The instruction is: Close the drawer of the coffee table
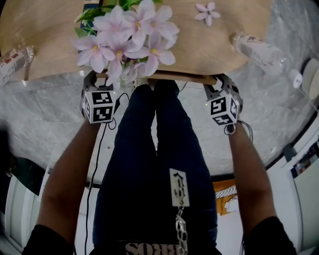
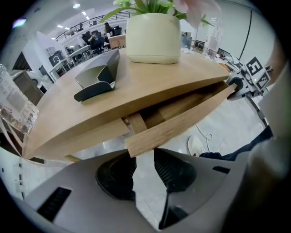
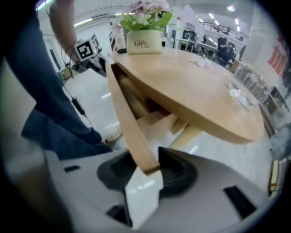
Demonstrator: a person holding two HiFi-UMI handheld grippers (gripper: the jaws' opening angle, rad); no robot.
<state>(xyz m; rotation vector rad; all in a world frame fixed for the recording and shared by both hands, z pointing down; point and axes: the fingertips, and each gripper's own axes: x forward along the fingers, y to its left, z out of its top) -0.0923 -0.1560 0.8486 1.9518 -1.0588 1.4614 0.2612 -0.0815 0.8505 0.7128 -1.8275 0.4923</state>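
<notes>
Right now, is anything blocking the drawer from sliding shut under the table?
Nothing visible does. Both ends of the drawer front sit in the left gripper and right gripper; only wooden rails show behind it.

Pale marbled floor (image 1: pixel 45 119), ceiling lights (image 2: pixel 76 6), distant desks (image 2: pixel 72 52)

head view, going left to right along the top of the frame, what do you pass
plastic bottle → bunch of pink flowers → loose pink blossom → second plastic bottle
</notes>
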